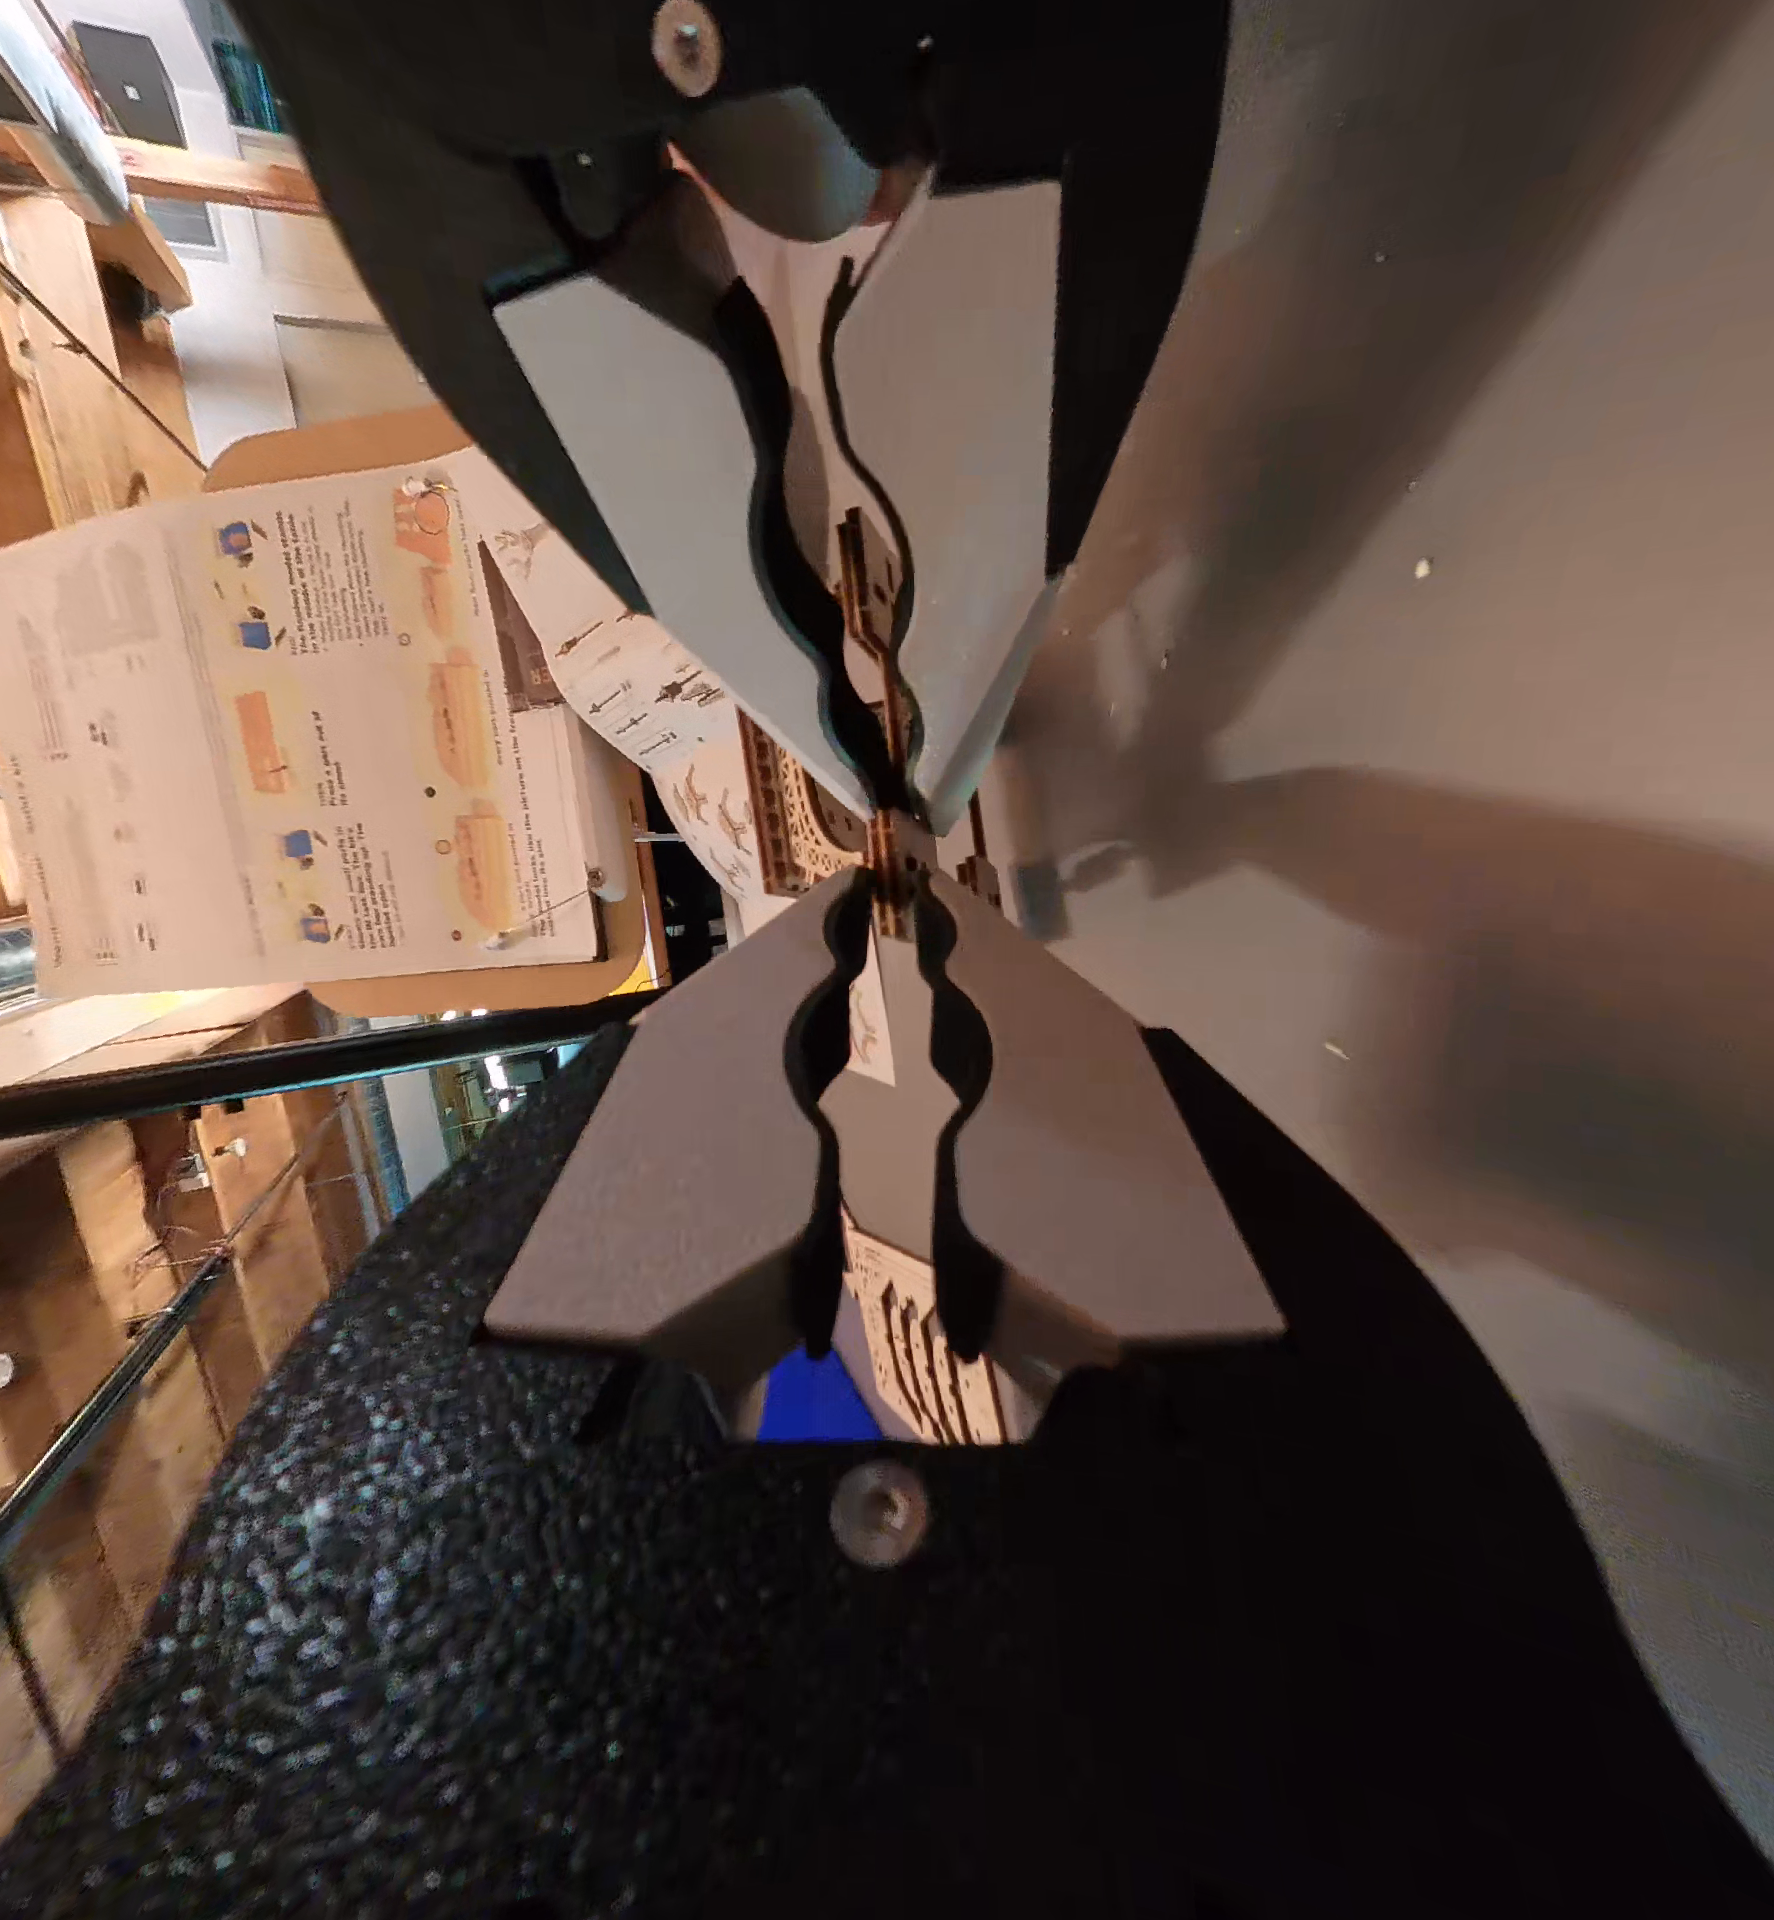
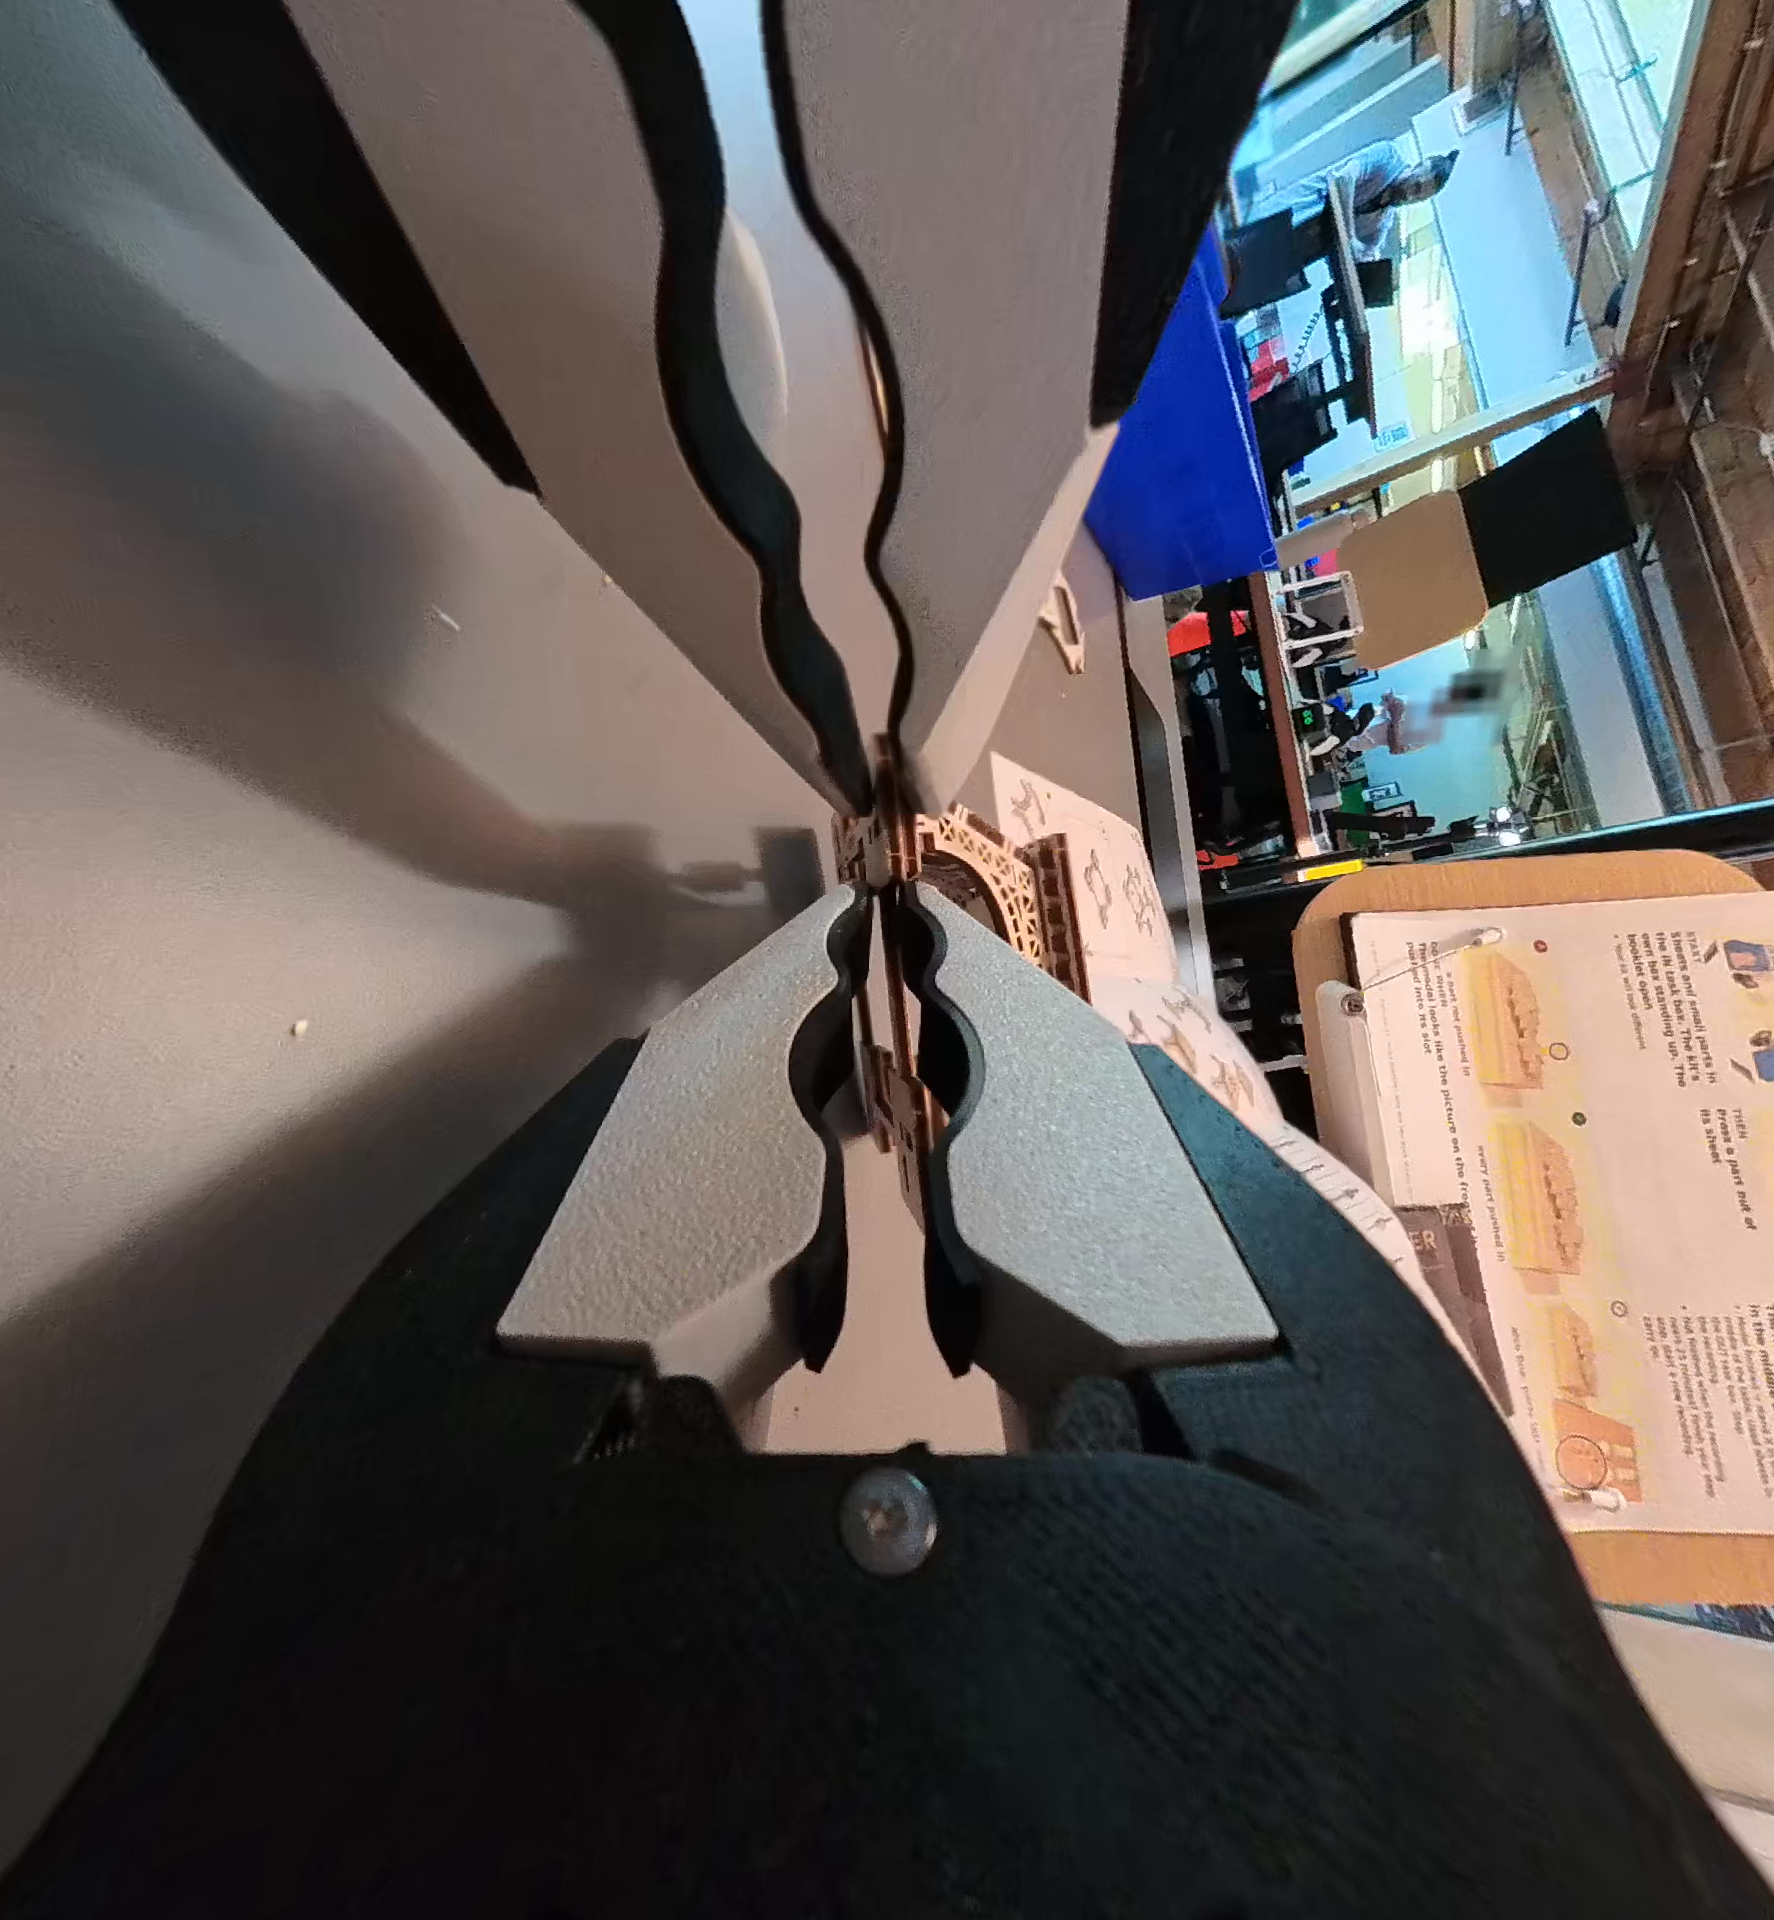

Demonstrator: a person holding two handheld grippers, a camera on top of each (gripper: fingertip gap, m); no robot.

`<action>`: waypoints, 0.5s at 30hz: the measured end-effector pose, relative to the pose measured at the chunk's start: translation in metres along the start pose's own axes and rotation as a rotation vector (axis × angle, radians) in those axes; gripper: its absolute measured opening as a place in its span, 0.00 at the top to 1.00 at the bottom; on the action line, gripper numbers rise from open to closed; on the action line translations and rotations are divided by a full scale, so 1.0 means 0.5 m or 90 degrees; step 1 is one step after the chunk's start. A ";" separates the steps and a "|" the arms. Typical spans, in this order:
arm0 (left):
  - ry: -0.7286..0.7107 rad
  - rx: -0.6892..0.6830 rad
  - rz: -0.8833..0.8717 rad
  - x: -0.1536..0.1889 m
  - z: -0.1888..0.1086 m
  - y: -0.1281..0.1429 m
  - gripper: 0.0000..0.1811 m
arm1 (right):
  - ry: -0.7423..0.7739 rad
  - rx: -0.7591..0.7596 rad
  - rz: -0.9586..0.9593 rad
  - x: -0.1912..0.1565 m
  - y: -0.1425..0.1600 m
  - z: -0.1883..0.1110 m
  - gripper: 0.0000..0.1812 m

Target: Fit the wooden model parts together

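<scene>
My two grippers meet tip to tip just above the white table (image 1: 1485,520). My left gripper (image 1: 893,899) is shut on the end of a thin wooden part (image 1: 895,878) seen edge-on. My right gripper (image 2: 881,904) is shut on a flat notched wooden part (image 2: 898,1101) that runs back between its fingers. The right gripper (image 1: 898,805) comes in from the top of the left wrist view, with that part (image 1: 867,582) between its fingers. The left gripper (image 2: 878,779) comes in from the top of the right wrist view. The wood meets between the tips; I cannot tell whether it is joined.
A wooden lattice arch piece (image 2: 976,873) stands just behind the tips, also in the left wrist view (image 1: 810,821). Printed part sheets (image 1: 644,675) lie beside it. An instruction sheet on a cardboard stand (image 2: 1589,1195) and a blue bin (image 2: 1184,447) are near the table edge. Left and right tips are no more than a few centimetres apart.
</scene>
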State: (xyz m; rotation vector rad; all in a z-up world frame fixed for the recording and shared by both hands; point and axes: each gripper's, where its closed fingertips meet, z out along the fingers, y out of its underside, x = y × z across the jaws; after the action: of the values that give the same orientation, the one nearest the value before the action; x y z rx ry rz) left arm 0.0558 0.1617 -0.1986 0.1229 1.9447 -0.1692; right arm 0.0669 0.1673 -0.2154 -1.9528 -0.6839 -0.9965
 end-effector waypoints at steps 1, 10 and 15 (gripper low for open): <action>0.001 -0.007 0.003 0.001 0.002 0.000 0.97 | -0.004 -0.003 0.003 -0.001 0.002 0.000 0.99; 0.002 -0.032 -0.010 0.005 0.007 -0.001 0.97 | -0.003 -0.018 -0.020 -0.004 0.002 0.001 0.99; 0.022 -0.025 -0.074 0.009 0.008 0.009 0.98 | -0.016 -0.006 -0.012 -0.009 -0.001 0.001 1.00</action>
State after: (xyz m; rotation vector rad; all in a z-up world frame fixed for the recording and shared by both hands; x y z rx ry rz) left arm 0.0584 0.1655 -0.2044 -0.0123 1.9893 -0.2070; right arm 0.0644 0.1673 -0.2192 -1.9733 -0.7137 -0.9886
